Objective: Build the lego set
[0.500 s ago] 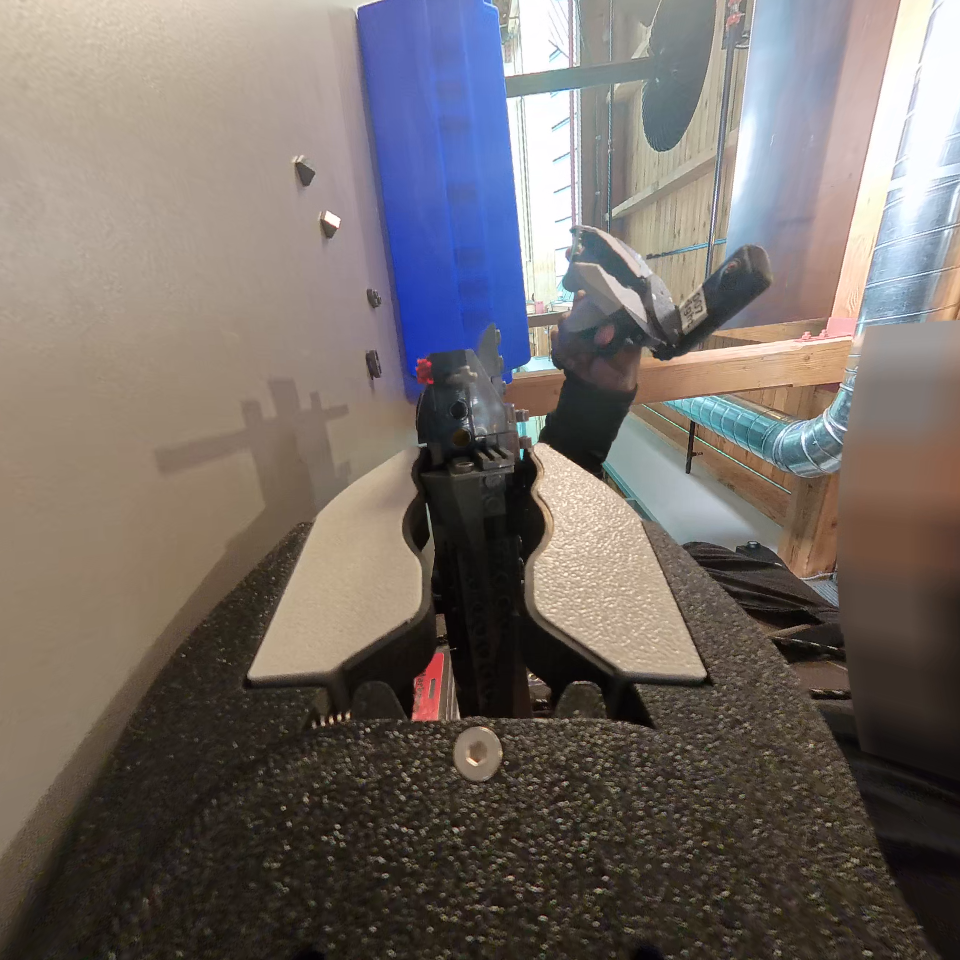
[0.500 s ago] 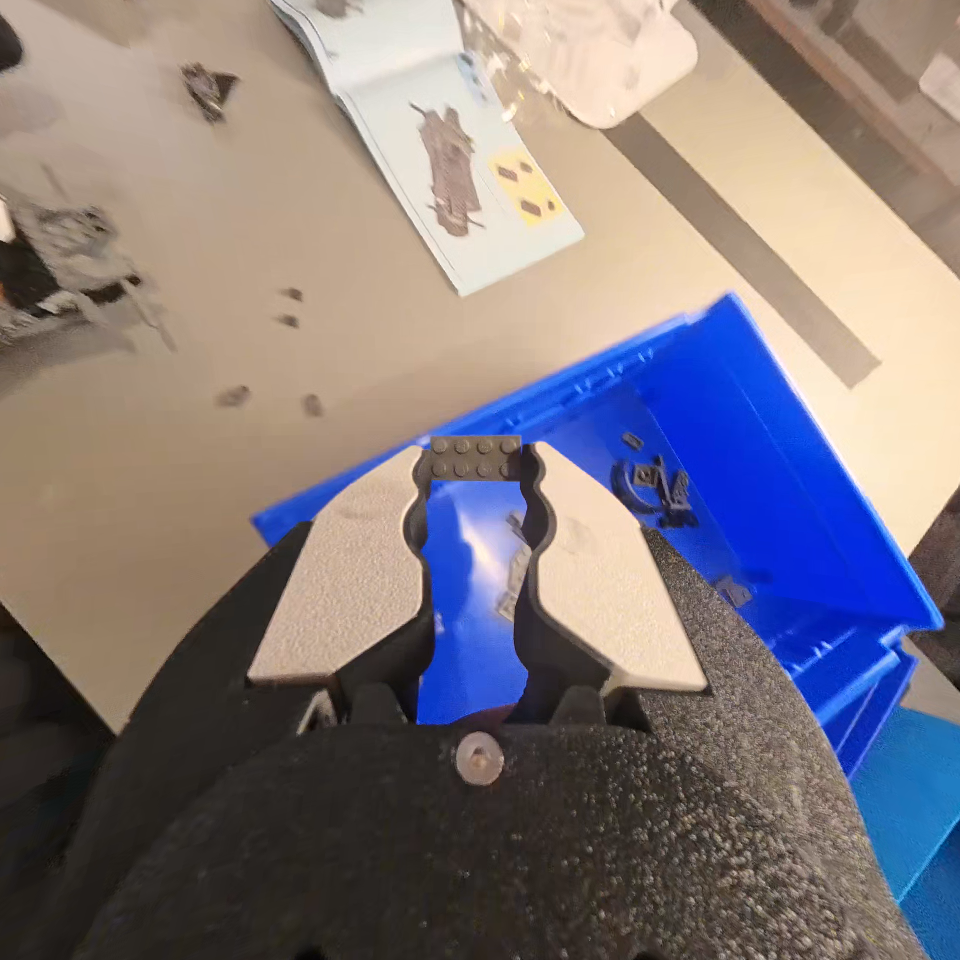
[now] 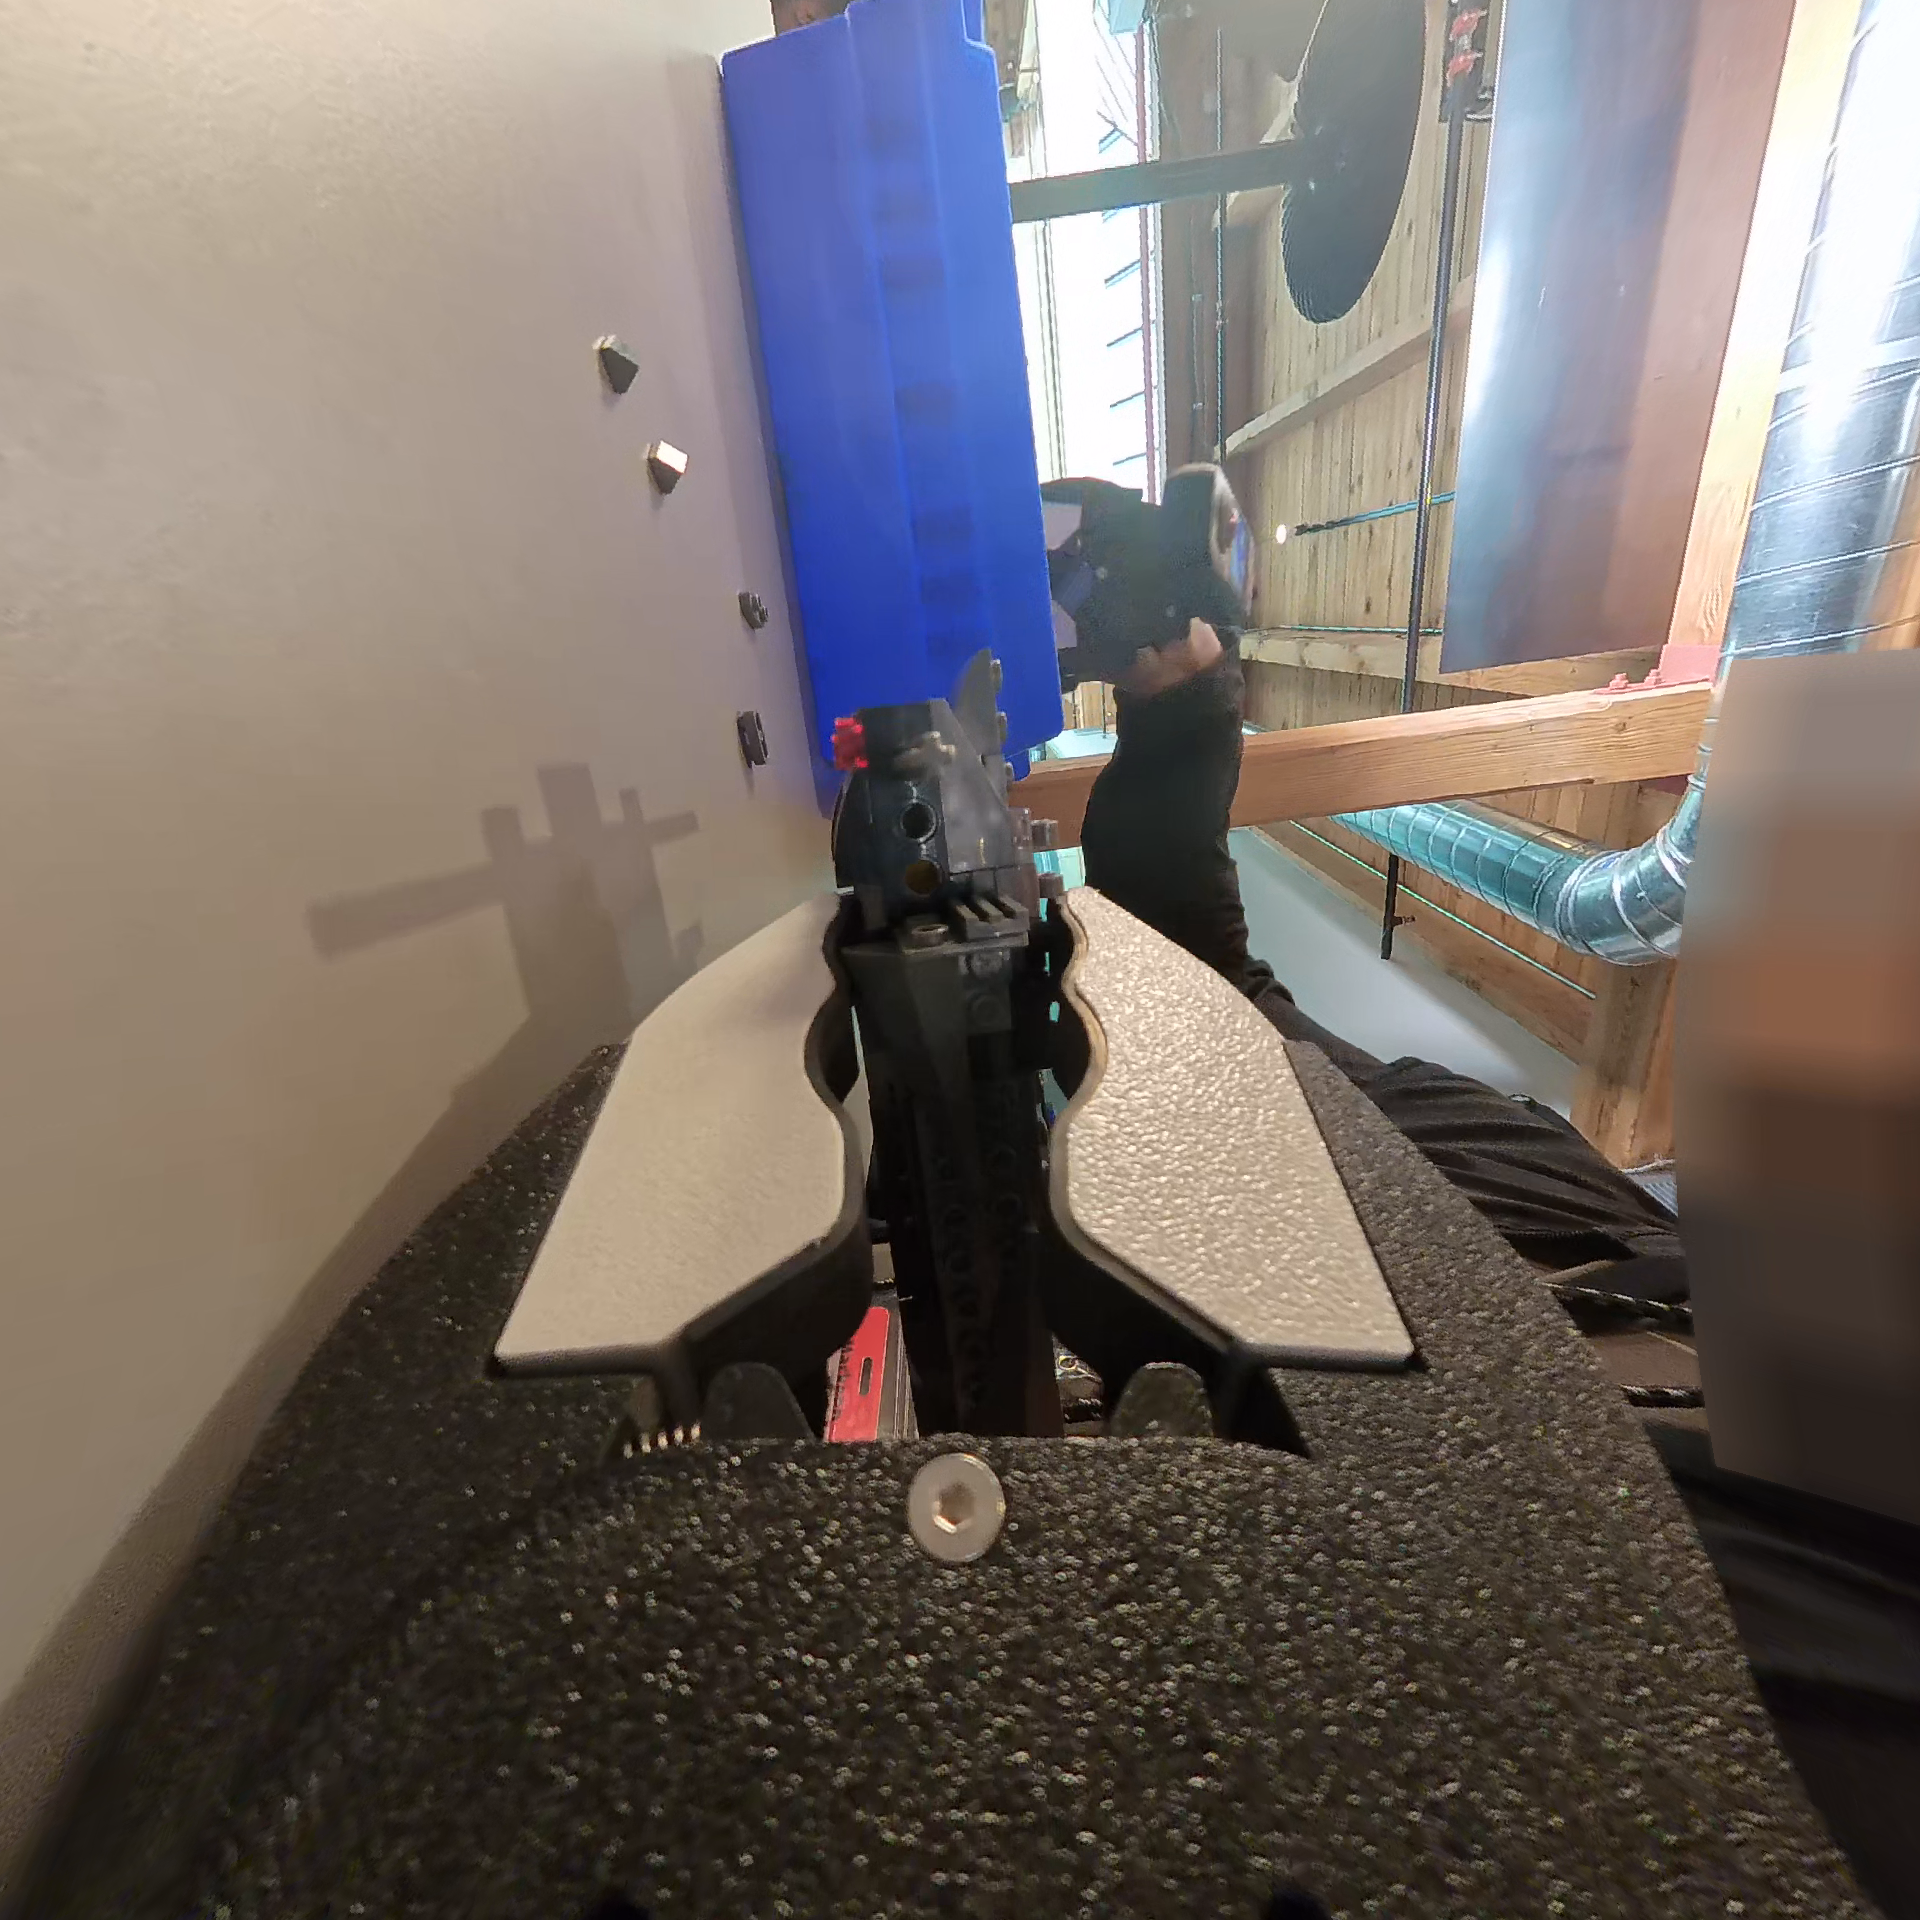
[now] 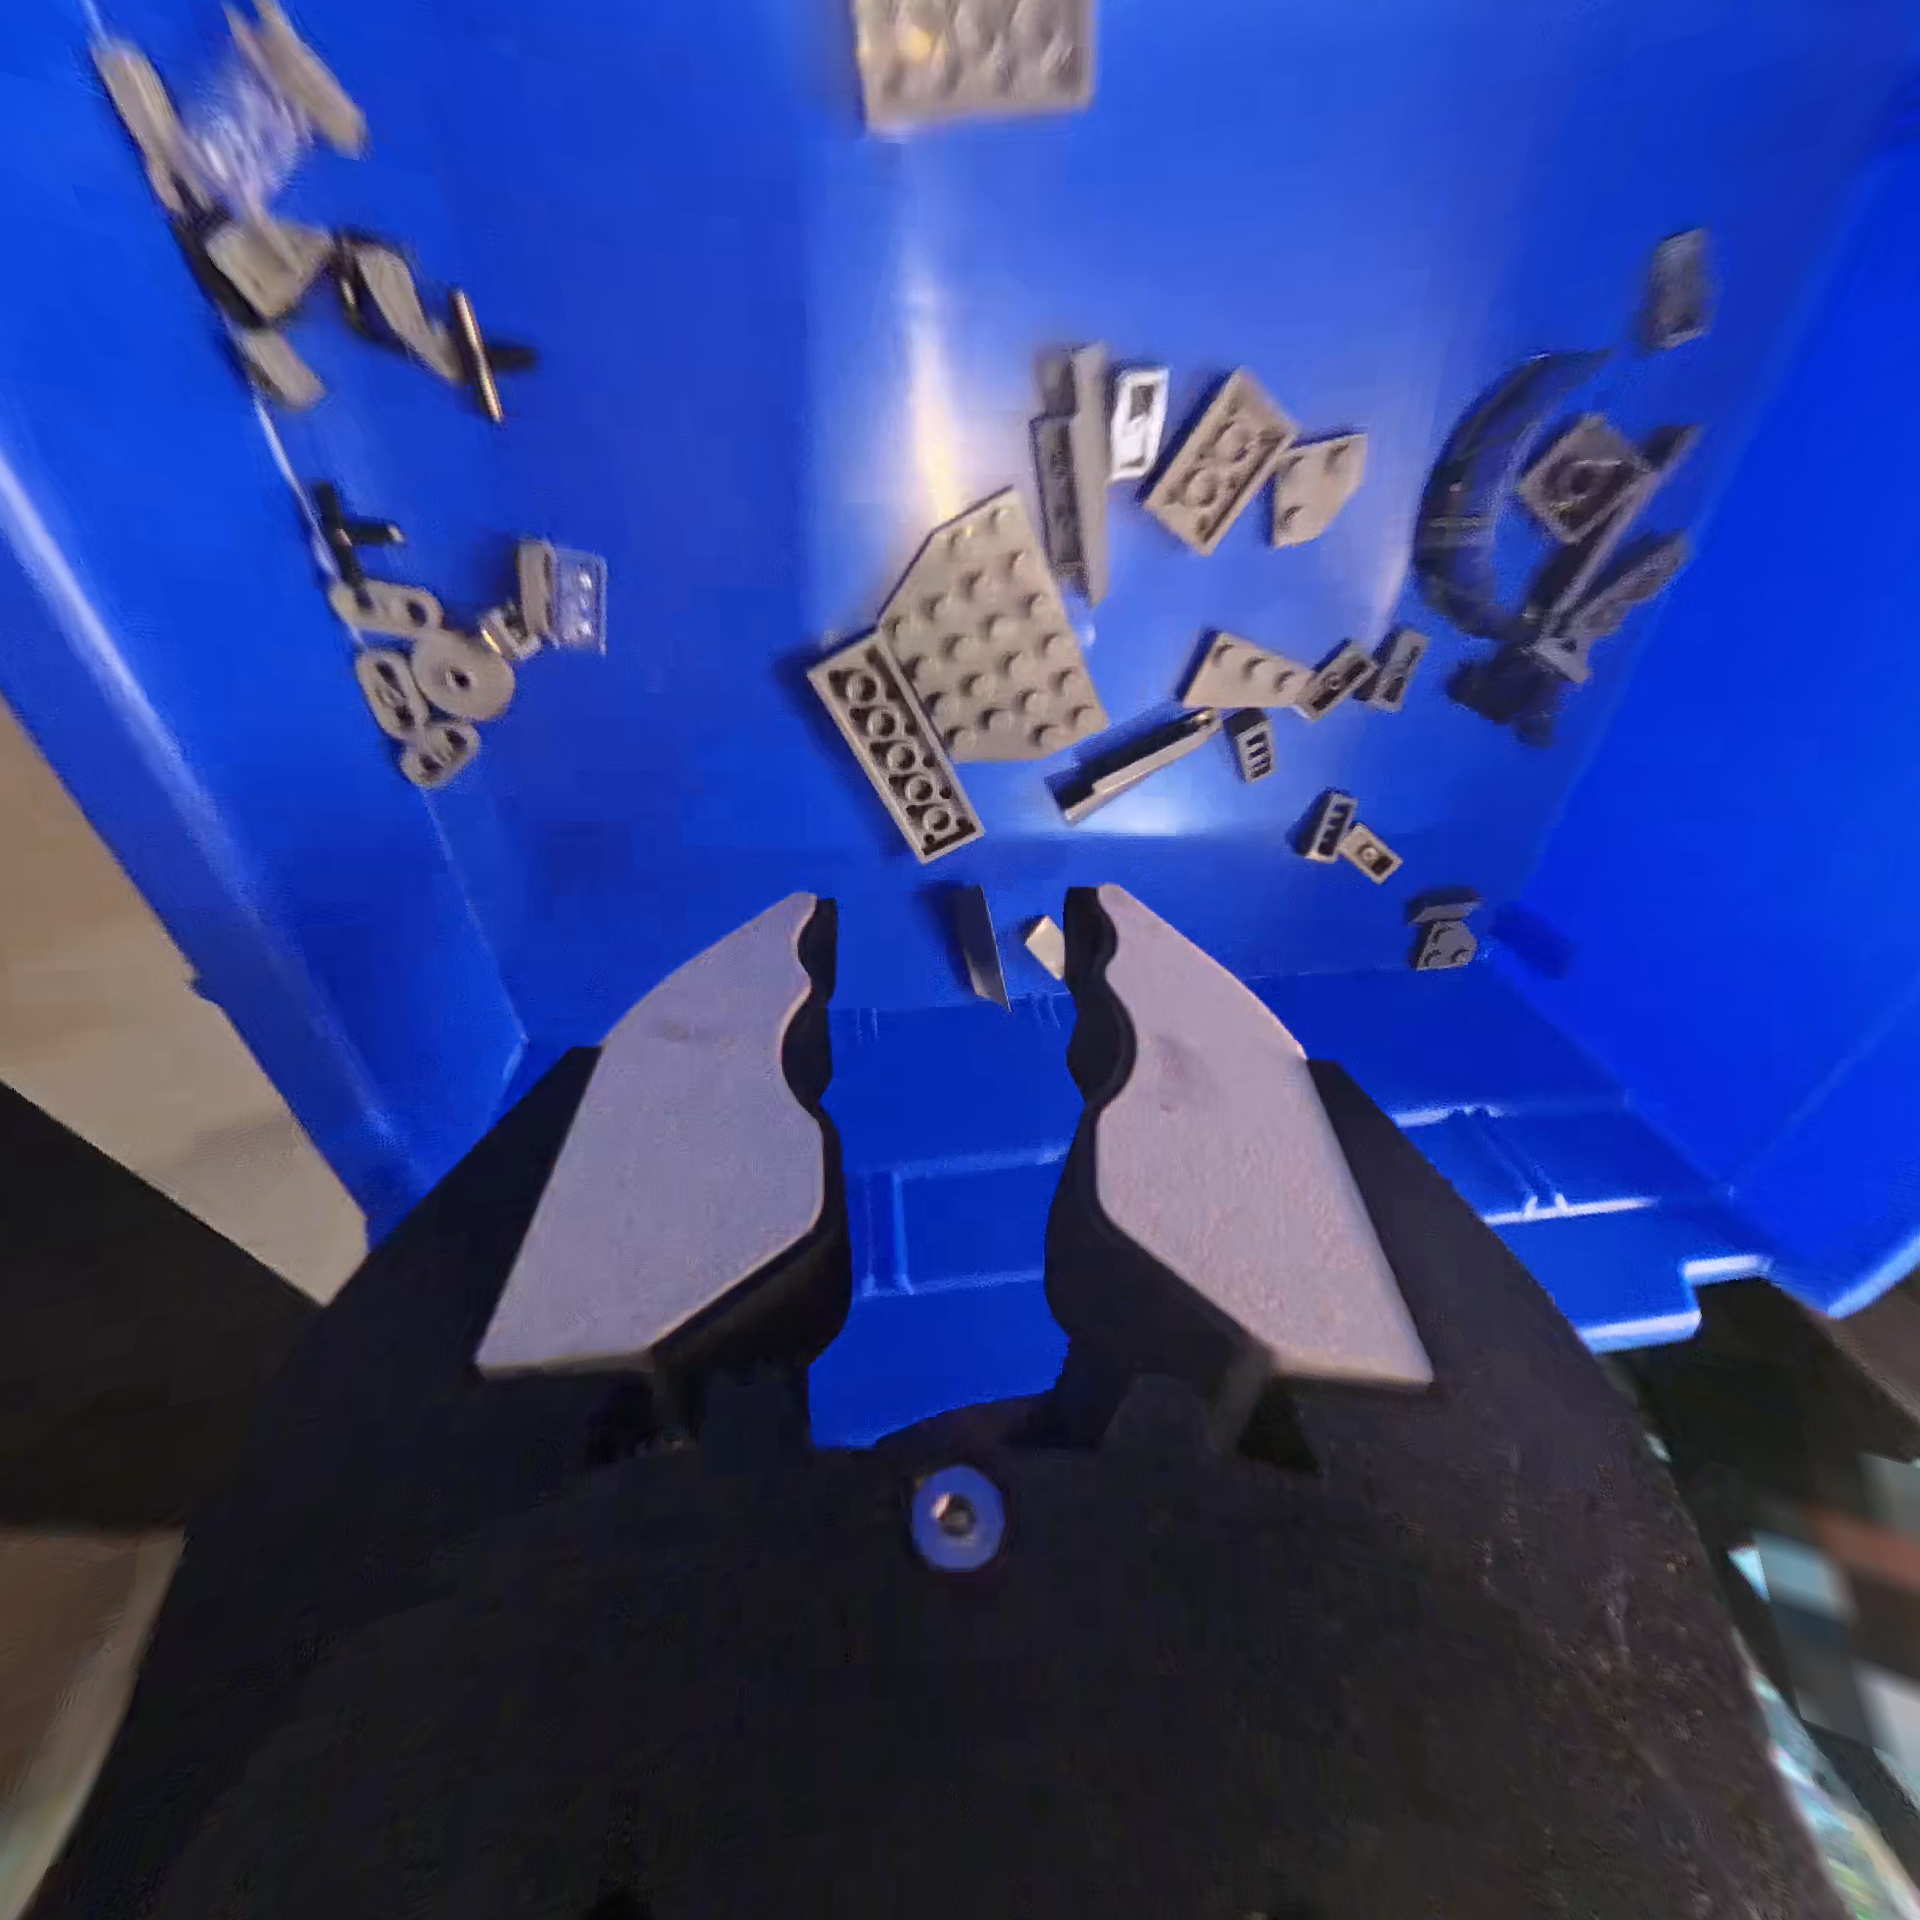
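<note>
Left tongs: my left gripper (image 3: pixel 945 914) pinches a dark grey brick model (image 3: pixel 940 935), both pads pressed on it, beside the blue bin (image 3: pixel 883 416).
Right tongs: my right gripper (image 4: pixel 951 935) stands spread and bare inside the bin, over loose grey plates (image 4: pixel 987 634).
Table: small dark pieces (image 3: pixel 665 462) near the bin.

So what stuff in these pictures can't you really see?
- Lower part of the dark brick model, left wrist view: hidden between the left tongs that clamp it.
- Red piece beneath it: mostly covered.
- Right tongs' tips, left wrist view: hidden behind the blue bin.
- Top-left grey bricks, right wrist view: too blurred to tell shapes.
- Studded plate: cut by the top edge.
</note>
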`<state>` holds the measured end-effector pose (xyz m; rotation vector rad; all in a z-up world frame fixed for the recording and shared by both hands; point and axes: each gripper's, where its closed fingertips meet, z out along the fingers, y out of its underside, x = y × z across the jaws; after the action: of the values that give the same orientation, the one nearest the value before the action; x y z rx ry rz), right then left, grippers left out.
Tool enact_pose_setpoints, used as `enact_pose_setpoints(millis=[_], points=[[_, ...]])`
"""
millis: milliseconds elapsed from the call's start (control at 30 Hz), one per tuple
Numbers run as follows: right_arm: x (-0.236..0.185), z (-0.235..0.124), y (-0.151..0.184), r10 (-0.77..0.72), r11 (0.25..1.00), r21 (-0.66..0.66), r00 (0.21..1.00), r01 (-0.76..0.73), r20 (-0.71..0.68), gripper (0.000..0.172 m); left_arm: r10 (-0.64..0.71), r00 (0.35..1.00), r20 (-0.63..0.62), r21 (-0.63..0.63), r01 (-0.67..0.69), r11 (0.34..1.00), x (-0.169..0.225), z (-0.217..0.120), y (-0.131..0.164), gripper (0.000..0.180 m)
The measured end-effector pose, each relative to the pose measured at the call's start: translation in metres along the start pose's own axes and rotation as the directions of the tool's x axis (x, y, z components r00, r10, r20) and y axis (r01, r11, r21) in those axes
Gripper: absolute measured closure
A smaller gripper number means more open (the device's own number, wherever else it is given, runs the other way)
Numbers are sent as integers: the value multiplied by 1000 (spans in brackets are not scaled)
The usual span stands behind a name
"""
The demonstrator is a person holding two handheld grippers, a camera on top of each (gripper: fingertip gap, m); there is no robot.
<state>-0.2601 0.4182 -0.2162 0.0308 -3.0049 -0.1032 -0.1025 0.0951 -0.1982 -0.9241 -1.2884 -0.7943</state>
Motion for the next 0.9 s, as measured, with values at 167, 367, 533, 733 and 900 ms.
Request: enact_pose_setpoints(millis=[167, 367, 533, 733, 900], points=[[-2, 22, -1, -98, 988, -112, 993, 105, 72, 129, 2, 1000, -1, 18, -2, 1000, 0, -2, -1, 146], [-7, 38, 4, -136, 968, -200, 986, 152, 94, 134, 8, 1000, 3, 39, -8, 999, 0, -4, -2, 146], [-10, 37, 2, -97, 977, -181, 991, 113, 94, 154, 7, 1000, 4, 50, -7, 999, 0, -5, -4, 146], [-5, 11, -3, 29, 998, -49, 998, -27, 51, 155, 4, 1000, 3, 54, -4, 999, 1, -8, -4, 146], [-7, -65, -34, 159, 969, 190, 987, -155, -9, 155, -1, 998, 55, 67, -3, 998, -5, -21, -7, 146]])
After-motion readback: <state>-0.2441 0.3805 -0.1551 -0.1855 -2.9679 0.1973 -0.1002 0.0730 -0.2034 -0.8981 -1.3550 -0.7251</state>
